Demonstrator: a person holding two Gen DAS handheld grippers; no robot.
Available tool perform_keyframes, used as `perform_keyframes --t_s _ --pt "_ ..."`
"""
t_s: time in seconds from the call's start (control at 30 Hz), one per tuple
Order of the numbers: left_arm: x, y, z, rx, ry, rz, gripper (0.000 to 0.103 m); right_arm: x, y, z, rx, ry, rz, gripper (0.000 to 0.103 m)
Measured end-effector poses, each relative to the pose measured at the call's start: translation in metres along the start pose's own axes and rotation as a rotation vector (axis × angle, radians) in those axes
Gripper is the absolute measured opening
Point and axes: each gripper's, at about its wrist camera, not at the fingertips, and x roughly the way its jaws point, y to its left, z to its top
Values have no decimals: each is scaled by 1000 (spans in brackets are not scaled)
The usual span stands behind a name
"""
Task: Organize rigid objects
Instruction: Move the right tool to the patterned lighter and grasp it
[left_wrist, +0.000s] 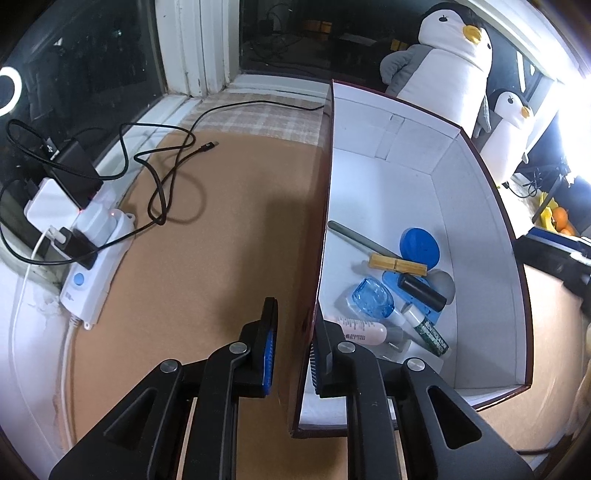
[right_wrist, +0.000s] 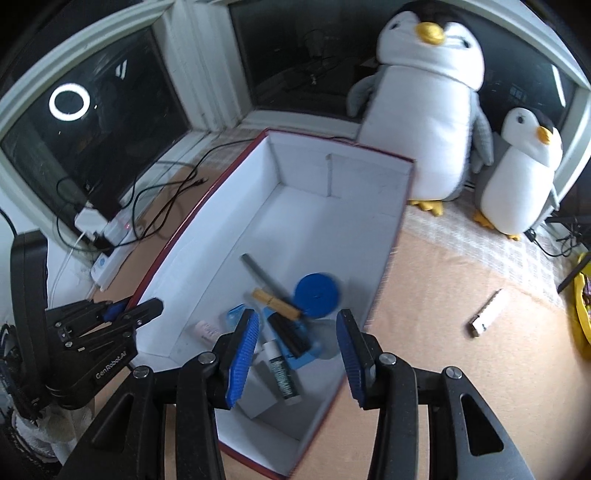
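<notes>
A white box with a dark red outside (left_wrist: 480, 221) (right_wrist: 314, 206) stands on the brown mat. Inside lie a blue round lid (left_wrist: 420, 246) (right_wrist: 317, 290), a wooden clothespin (left_wrist: 398, 264) (right_wrist: 275, 302), a grey file (left_wrist: 360, 238), a black cylinder (left_wrist: 423, 293), a clear blue bottle (left_wrist: 373, 297), a pink tube (left_wrist: 364, 331) and a green-labelled tube (right_wrist: 282, 374). My left gripper (left_wrist: 293, 349) (right_wrist: 127, 314) straddles the box's left wall with its jaws closed on it. My right gripper (right_wrist: 295, 354) is open and empty above the box's near end. A small white object (right_wrist: 487, 314) lies on the mat right of the box.
Two penguin plush toys (right_wrist: 428, 110) (right_wrist: 521, 184) stand behind the box by the window. A white power strip (left_wrist: 92, 266) with plugs and loose black cables (left_wrist: 166, 177) lies at the mat's left edge. A yellow container (right_wrist: 583, 314) sits at the far right.
</notes>
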Motion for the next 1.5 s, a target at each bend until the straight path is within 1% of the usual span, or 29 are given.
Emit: perform_keyframes --t_s 0.2,0.37,0.73,0.9,1.2,1.5 --pt "3 -2 4 0 7 16 15 -7 -45 2 77 -12 -32 43" --pt "5 -4 8 -9 14 31 16 -3 -86 1 137 -3 -77 43" --pt "8 -5 11 -30 33 53 16 26 -177 -12 324 54 -117 43" --pt "9 -6 12 -38 38 61 16 46 -210 -19 406 98 -113 43" --pt "13 -7 13 -46 48 77 16 71 -240 -25 488 140 -91 43" --pt "14 -7 14 -46 48 78 16 92 -244 -16 482 174 -115 43"
